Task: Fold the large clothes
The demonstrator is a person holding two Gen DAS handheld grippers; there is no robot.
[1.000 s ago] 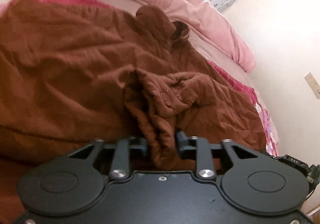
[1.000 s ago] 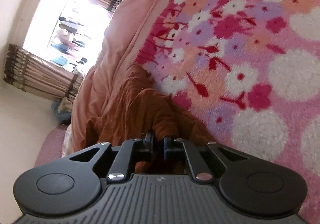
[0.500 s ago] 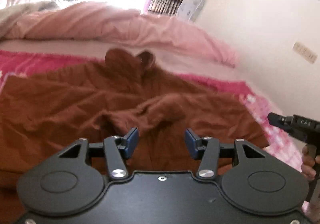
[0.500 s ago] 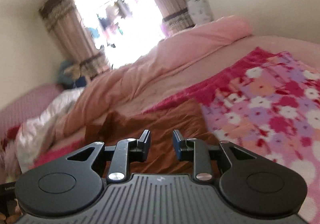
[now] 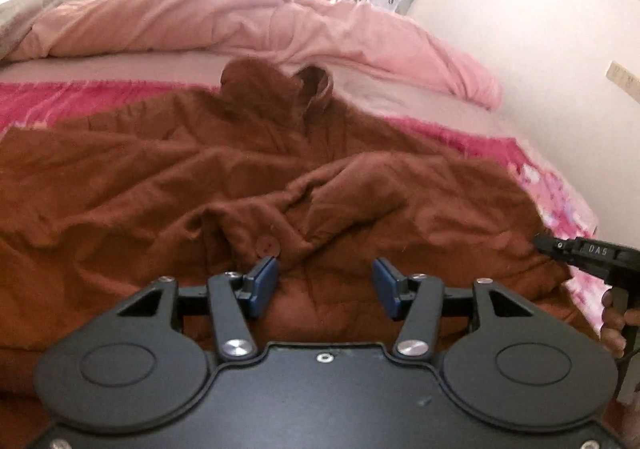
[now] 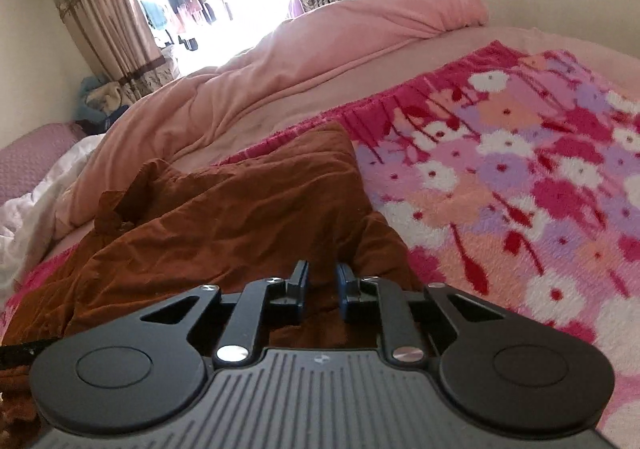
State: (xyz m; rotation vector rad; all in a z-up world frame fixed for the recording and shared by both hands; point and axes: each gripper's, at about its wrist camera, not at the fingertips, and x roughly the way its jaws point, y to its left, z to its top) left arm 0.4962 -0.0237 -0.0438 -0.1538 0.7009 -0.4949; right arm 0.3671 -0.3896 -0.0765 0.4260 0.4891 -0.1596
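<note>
A large brown garment (image 5: 168, 185) lies spread and wrinkled on the bed, its hood (image 5: 276, 85) toward the far side and a bunched fold with a round button (image 5: 267, 247) near me. My left gripper (image 5: 324, 281) is open and empty, just above the garment's near part. My right gripper (image 6: 322, 281) has its jaws a little apart with nothing between them, above the garment's right edge (image 6: 248, 217). The right gripper's tip (image 5: 576, 251) also shows at the right of the left wrist view.
A pink floral blanket (image 6: 520, 185) covers the bed under the garment. A rolled pink duvet (image 5: 280, 21) lies along the far side, with white bedding (image 6: 24, 209) at the left. A wall (image 5: 520, 17) runs along the bed's right. A bright window with curtains (image 6: 104, 21) is beyond.
Both grippers were shut on the brown garment a second ago. They have let go, opened and drawn back upward, and the fabric now lies on the bed.
</note>
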